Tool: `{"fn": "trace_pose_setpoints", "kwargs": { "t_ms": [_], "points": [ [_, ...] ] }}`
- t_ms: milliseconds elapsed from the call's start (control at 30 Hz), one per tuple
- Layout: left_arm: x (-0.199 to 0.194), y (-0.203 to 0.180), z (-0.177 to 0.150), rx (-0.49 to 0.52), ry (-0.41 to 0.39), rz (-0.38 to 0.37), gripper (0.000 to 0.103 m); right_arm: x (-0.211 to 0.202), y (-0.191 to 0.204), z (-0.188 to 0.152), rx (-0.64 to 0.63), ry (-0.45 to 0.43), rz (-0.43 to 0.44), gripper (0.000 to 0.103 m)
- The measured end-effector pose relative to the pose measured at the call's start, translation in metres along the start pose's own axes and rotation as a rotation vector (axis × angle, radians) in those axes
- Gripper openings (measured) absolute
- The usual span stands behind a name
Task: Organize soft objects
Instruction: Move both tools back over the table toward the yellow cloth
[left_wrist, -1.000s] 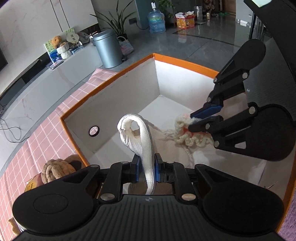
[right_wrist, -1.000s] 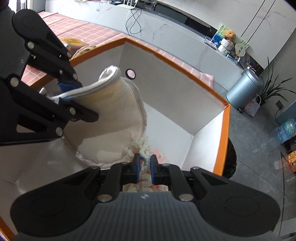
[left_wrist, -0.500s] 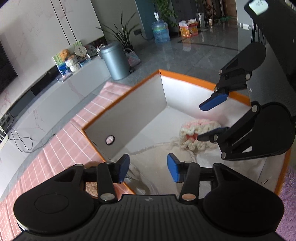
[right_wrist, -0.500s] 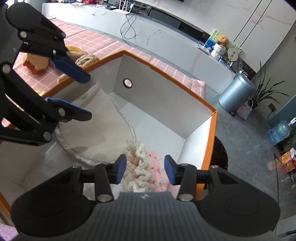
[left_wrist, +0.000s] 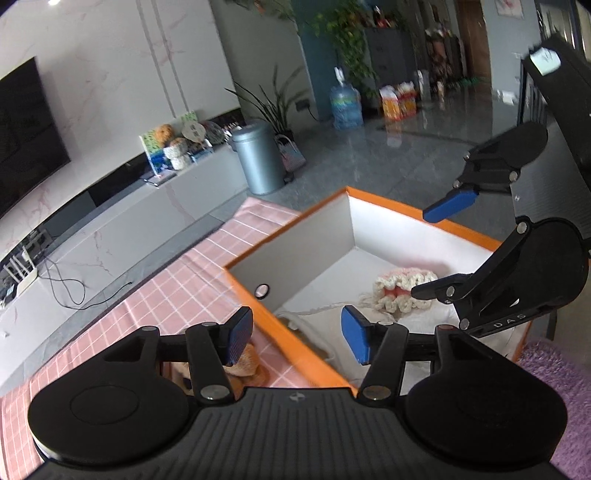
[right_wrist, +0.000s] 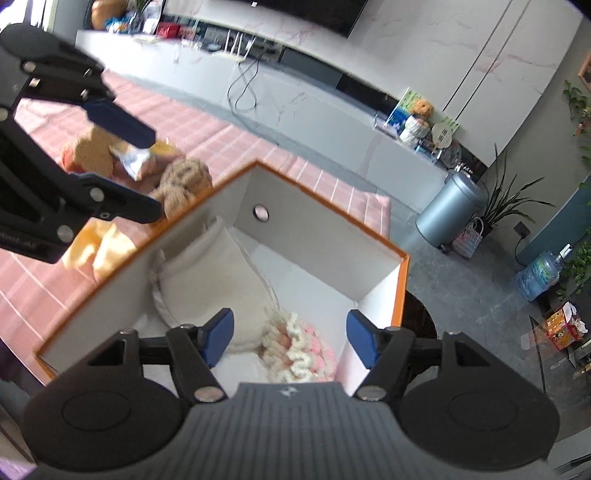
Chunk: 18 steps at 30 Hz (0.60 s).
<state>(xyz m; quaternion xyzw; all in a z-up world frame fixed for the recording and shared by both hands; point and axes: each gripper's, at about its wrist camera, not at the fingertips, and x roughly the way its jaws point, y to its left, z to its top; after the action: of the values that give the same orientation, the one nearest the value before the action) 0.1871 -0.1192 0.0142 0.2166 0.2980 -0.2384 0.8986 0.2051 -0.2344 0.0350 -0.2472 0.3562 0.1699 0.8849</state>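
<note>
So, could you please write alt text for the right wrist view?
The right tongs, opening and empty, hang over an orange-rimmed box holding a cream cushion and pink-and-white knit; plush toys lie outside on pink checked cloth.

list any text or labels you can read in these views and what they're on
"DAS" on the black body of the right gripper, seen from the left wrist view.
Partial pale lettering on the left gripper body at the left edge of the right wrist view: cut off and blurred, not readable.
Printed cards on the grey cabinet and the cartons on the floor: too small and blurred to read.
</note>
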Motion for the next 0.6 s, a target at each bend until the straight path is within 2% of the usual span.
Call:
{"fn": "trace_pose_setpoints", "kwargs": {
  "t_ms": [300, 367, 467, 600],
  "points": [
    [-0.054, 0.039, -0.03, -0.172, -0.073, 0.004, 0.065, -0.027, 0.034, 0.018, 0.08, -0.107, 0.089, 0.067],
    [-0.063, 0.046, -0.038, -0.196, -0.08, 0.0, 0.06, -0.028, 0.047, 0.024, 0.058, -0.12, 0.102, 0.068],
    [-0.071, 0.055, -0.049, -0.219, -0.058, 0.005, 0.059, -0.027, 0.066, 0.032, 0.003, -0.129, 0.121, 0.073],
    [-0.076, 0.064, -0.065, -0.253, -0.063, -0.005, 0.056, -0.023, 0.091, 0.04, -0.074, -0.115, 0.155, 0.074]
  ]
}}
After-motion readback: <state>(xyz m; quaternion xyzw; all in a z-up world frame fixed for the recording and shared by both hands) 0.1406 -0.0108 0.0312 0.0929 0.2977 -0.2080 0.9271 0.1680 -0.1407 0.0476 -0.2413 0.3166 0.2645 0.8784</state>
